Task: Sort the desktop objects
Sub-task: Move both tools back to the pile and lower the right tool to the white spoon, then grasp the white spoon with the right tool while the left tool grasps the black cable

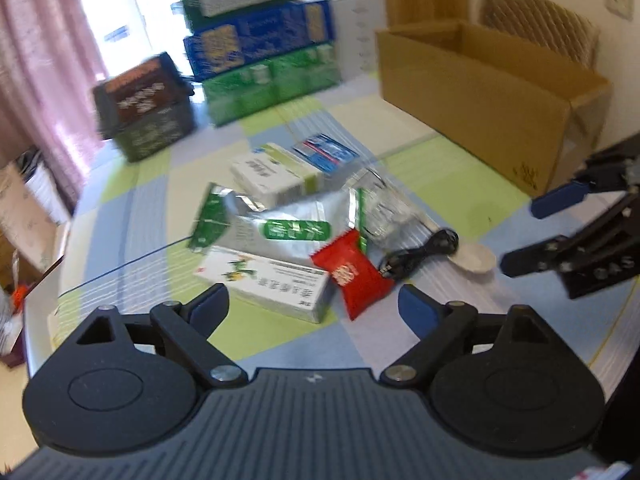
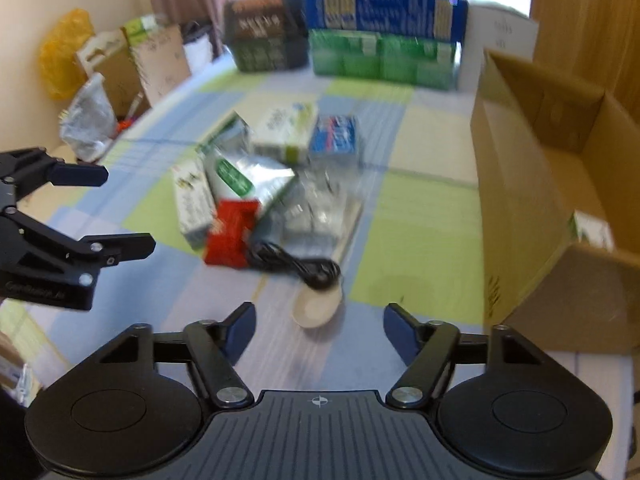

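Note:
A pile of small items lies mid-table: a red snack packet (image 1: 351, 274), a white medicine box (image 1: 268, 284), a silver pouch with a green label (image 1: 288, 228), a black cable (image 1: 424, 254), a white spoon (image 1: 474, 259), a white-green box (image 1: 276, 172) and a blue box (image 1: 326, 152). My left gripper (image 1: 314, 308) is open and empty just before the red packet. My right gripper (image 2: 320, 330) is open and empty, just short of the spoon (image 2: 318, 308) and cable (image 2: 296, 266). Each gripper shows in the other's view, open: the right (image 1: 540, 232), the left (image 2: 116, 210).
An open cardboard box (image 1: 480, 92) stands on the table's right side; it also shows in the right wrist view (image 2: 532, 184). Stacked green and blue cartons (image 1: 260, 44) and a dark carton (image 1: 144, 108) stand at the back. Bags and boxes (image 2: 100, 76) sit beyond the left edge.

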Available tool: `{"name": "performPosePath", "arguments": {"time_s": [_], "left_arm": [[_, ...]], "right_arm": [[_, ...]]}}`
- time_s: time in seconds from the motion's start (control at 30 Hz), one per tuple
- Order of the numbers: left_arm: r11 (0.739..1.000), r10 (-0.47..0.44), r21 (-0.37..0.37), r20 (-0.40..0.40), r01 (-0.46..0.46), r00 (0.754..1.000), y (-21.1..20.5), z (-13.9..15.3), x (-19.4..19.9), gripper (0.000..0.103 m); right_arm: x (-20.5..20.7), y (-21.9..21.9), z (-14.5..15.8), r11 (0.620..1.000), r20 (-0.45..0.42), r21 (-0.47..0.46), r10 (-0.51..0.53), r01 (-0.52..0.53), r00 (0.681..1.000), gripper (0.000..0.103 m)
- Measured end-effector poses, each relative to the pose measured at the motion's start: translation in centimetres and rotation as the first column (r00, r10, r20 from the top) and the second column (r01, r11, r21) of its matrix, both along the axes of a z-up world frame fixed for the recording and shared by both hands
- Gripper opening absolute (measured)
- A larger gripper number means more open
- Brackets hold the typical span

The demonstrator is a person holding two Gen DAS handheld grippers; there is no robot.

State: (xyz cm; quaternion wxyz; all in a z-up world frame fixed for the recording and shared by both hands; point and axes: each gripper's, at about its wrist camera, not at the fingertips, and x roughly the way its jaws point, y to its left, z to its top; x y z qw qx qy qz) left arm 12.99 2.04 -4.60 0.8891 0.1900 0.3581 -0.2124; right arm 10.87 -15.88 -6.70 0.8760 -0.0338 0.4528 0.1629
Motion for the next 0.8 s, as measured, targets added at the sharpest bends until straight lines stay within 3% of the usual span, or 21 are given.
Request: {"name": "performPosePath", "arguments": {"time_s": [0.07, 0.4, 0.47, 0.63, 0.8], "left_arm": [[0.999, -0.032, 0.002, -0.019, 0.032, 0.999, -0.5, -1.0, 0.7, 0.078], [0.991, -0.134, -0.016, -0.017, 0.134, 0.991, -1.8, -3.1, 2.0, 0.078], [0.989, -0.149, -0.022, -0.020, 0.148, 0.989, -1.9, -3.3, 2.0, 0.078], [0.973, -0.229, -0.004, -0.020, 0.229, 0.973, -3.1, -3.5, 1.6, 0.076], [0.947, -0.319, 0.037, -0.041, 0.320, 0.947, -5.3, -4.1, 2.2, 0.063]], "right_arm": [[0.5, 0.1, -1.2, 1.000, -0.021, 0.003, -0.001, 0.001, 1.000, 0.056], [2.4, 0.9, -3.6, 1.000, -0.024, -0.011, 0.021, -0.021, 0.999, 0.042], [2.6, 0.6, -3.9, 1.000, -0.021, -0.010, 0.021, -0.021, 1.000, 0.032], [2.2, -0.9, -3.2, 0.999, -0.004, -0.040, -0.023, 0.023, 1.000, 0.030], [1.4, -2.6, -2.7, 0.997, 0.001, -0.041, -0.069, 0.069, 0.998, 0.030]]}}
